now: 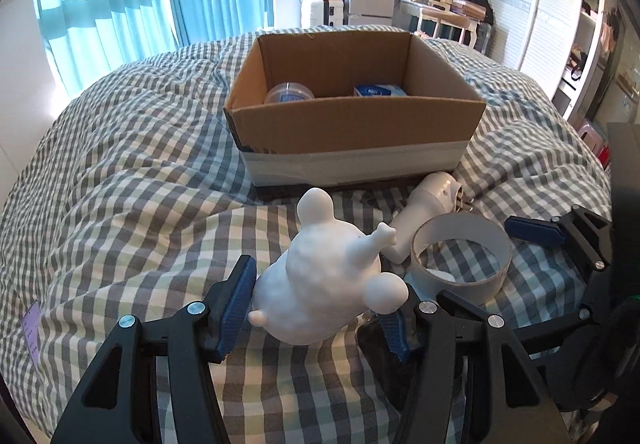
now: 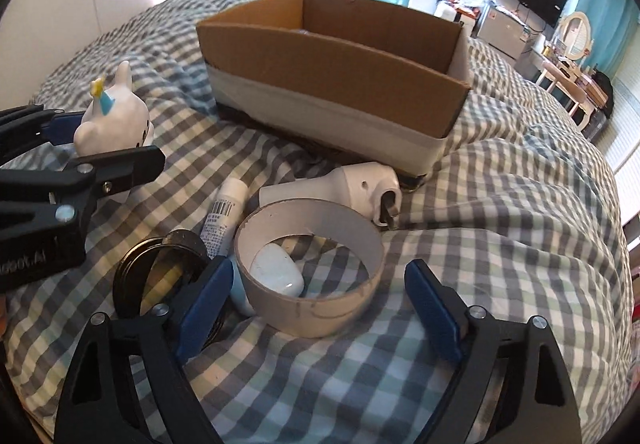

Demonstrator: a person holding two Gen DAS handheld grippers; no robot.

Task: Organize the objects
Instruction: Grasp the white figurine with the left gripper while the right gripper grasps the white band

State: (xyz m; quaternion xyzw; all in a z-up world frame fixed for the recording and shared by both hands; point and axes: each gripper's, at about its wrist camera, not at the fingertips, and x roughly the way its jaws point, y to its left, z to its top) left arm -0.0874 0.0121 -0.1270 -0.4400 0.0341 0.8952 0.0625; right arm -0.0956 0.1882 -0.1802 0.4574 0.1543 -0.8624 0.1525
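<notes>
Left to right:

Checked bedcover (image 1: 132, 171) is bare and rumpled over the whole left side, wide room there up to the curtains.

Left gripper (image 1: 320, 308) is clamped on the white animal figurine (image 1: 332, 284), blue pads (image 1: 240, 296) touching both its flanks. In the right wrist view the same figurine (image 2: 114, 123) sits between the left gripper's fingers near the left edge, clear of the box.

Cardboard box (image 1: 352, 123) stands open-topped straight ahead on the bed, grey tape band along its lower wall. Inside: clear plastic jar (image 1: 289, 93) at the left, blue-and-white pack (image 1: 380, 89) at the right, free floor between them. Near rim sits above the figurine, with a strip of bedcover between box and figurine.

Just in front of the box's right corner: white handheld device (image 2: 352, 187), lying on its side, touching or nearly touching the tape roll (image 2: 312, 276). The roll lies flat; a small white case (image 2: 278, 270) sits inside its ring. Left of the roll: white tube with barcode (image 2: 222, 219) and a dark round lidded thing (image 2: 160, 268), packed tight against each other.

Right gripper (image 2: 318, 312) is spread wide, fingers either side of the tape roll, not touching it as far as I can see; left finger is crowding the dark round item.

Right of the roll the bedcover is bare out to the bed edge.
</notes>
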